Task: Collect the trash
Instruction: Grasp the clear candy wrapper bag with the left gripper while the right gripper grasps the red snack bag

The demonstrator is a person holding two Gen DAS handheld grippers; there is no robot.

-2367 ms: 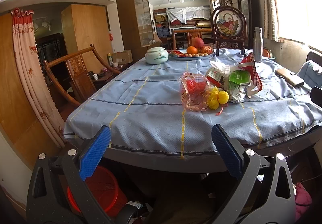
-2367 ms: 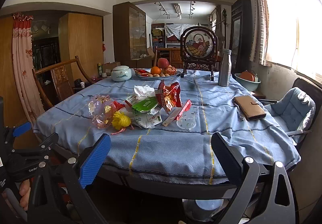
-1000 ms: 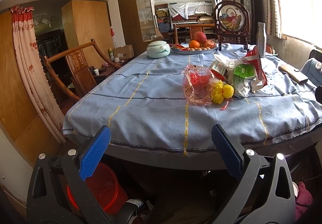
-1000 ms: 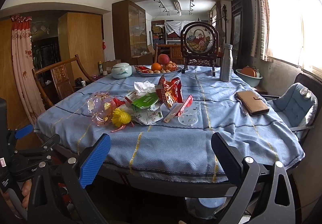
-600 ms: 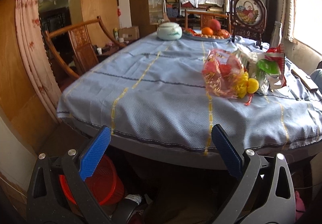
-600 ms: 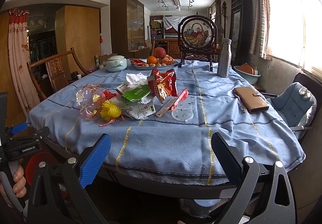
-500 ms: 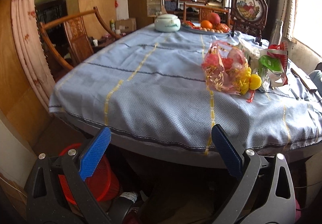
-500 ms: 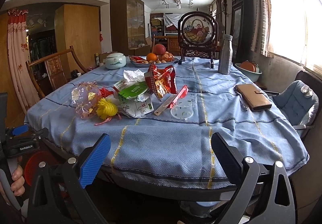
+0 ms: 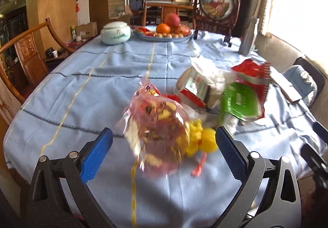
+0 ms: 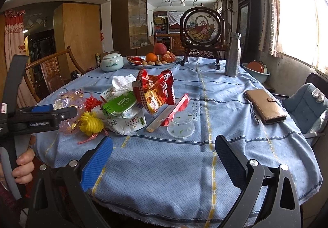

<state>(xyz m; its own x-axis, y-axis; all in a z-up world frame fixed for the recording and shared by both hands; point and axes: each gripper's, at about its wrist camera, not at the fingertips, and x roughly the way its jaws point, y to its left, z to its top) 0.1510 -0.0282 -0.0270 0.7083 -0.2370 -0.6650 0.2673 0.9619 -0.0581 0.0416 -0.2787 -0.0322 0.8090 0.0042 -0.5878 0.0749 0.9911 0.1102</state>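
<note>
The left claw (image 9: 163,147) is spread wide, its blue pads at lower left and lower right of the left wrist view, with the crinkled pink cellophane wrapper (image 9: 158,135) blurred in the gap between them at centre frame; whether either pad touches it cannot be told. Just right of the wrapper lie the yellow mesh balls (image 9: 202,138), and further toward the right of the frame sit a green packet (image 9: 239,102) and a white carton (image 9: 194,85), all on the blue-clothed bench (image 9: 86,88).

In the right wrist view the right claw (image 10: 163,155) is also spread and empty, low in the frame over the bench's near edge. The litter heap fills the centre left: a red snack bag (image 10: 156,89) standing tilted, a crumpled tissue (image 10: 122,82) behind it, and a clear plastic cup (image 10: 180,126) lying upside down (a red strip wrapper (image 10: 170,112) leans just beside it). At the left edge a hand (image 10: 23,166) grips the other tool's handle.

A brown wallet (image 10: 265,106) lies at right, well apart from the litter. A fruit plate (image 10: 157,61) sits at the far end.
</note>
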